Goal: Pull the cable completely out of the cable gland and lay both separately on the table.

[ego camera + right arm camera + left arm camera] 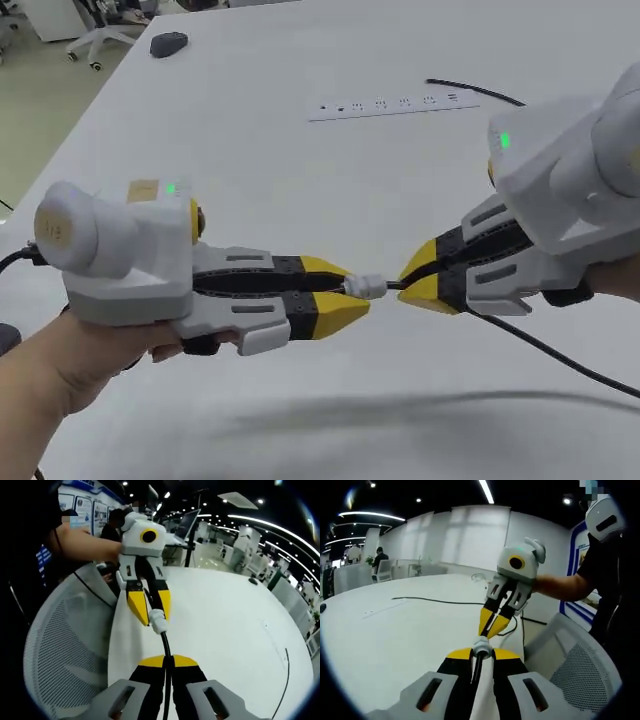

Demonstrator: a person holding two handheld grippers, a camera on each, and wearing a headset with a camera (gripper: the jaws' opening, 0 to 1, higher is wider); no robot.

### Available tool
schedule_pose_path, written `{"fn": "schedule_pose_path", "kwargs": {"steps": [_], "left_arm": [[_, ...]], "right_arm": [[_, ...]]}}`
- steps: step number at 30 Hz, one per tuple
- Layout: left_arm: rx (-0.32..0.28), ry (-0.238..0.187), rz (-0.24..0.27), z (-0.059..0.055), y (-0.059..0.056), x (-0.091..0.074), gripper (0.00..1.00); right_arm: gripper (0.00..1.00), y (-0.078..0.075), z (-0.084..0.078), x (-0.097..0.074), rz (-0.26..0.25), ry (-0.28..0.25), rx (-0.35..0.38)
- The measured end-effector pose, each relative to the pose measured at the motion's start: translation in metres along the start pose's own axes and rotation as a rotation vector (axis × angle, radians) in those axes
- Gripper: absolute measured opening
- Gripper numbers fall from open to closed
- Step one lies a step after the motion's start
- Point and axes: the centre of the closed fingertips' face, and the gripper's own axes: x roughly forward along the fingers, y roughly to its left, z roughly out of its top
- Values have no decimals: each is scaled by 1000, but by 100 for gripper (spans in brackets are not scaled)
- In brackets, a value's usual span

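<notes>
Cable (pixel 165 650) and gland (pixel 368 287), held above the counter (pixel 300 180). Left gripper (pixel 352 291) jaws clamped on gland; right gripper (pixel 404 287) jaws clamped on cable, just beside. Cable apparently not yet out: extraction and both placements left.

- The right gripper (pixel 166 662) has its yellow-tipped jaws closed on the black cable (pixel 164 644).
- The cable leads to the white cable gland (pixel 159 622), clamped by the left gripper (pixel 152 611) above the white table (pixel 225 620).
</notes>
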Motion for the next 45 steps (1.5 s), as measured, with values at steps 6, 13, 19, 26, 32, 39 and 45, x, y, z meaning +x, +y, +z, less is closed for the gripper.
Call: {"fn": "schedule_pose_path", "kwargs": {"steps": [6,13,19,26,32,39,45], "left_arm": [[-2,-3,42,-4,6,-19,14],[4,-3,77,-8,10,-32,14],[-26,-35,112,-8,16,-51,14],[-34,-37,150,-14,22,-68,14],[-76,-62,204,-21,35,-92,14],[-81,-79,245,-28,45,-113,14],[-105,-114,305,-33,60,-140,14]], "right_arm": [[0,-3,-11,-6,-24,-7,18],[0,-7,-18,-6,-47,26,35],[0,-13,-22,-12,-66,21,73],[0,-19,-21,-13,-89,22,102],[0,-31,-17,-12,-138,0,146],[0,-33,4,4,-129,-43,187],[0,-43,9,14,-182,4,183]]}}
